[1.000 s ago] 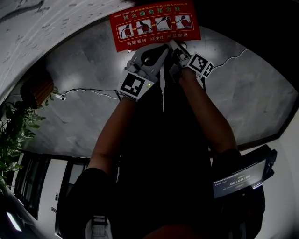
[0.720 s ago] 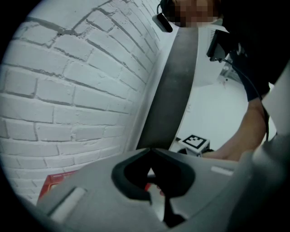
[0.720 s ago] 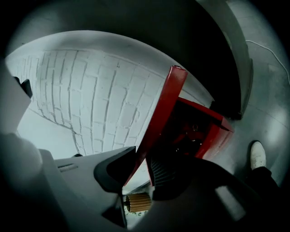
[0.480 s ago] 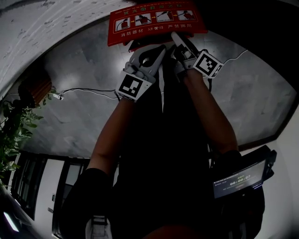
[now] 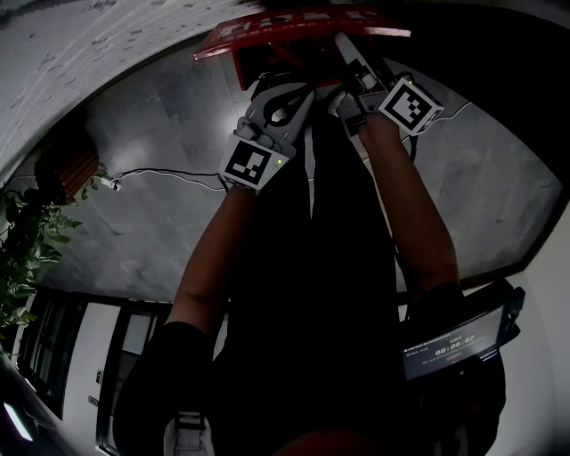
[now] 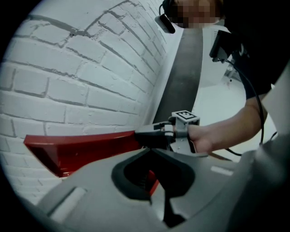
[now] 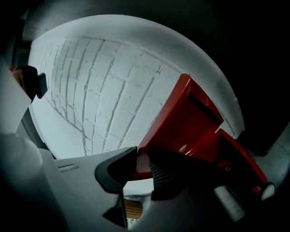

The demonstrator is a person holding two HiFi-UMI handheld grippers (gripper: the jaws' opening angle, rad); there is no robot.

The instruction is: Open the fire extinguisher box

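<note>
The red lid (image 5: 294, 27) of the fire extinguisher box shows almost edge-on at the top of the head view. My right gripper (image 5: 343, 44) holds its front edge. In the right gripper view the lid (image 7: 186, 122) has its rim between the right gripper's (image 7: 142, 165) closing jaws, with the pads pressing on it. The left gripper (image 5: 298, 89) sits just below the lid, jaw tips together. In the left gripper view the tips of that gripper (image 6: 152, 150) meet below the lid (image 6: 86, 147), holding nothing, and the right gripper (image 6: 156, 136) bites the lid's edge.
A white brick wall (image 6: 81, 81) stands behind the box. On the grey floor a cable (image 5: 169, 174) runs at the left, near a potted plant (image 5: 27, 240). A device with a lit screen (image 5: 454, 343) hangs at the person's waist.
The lid has swung up from showing its printed face to nearly edge-on. The right gripper rose with it. The left gripper stayed almost where it was.
</note>
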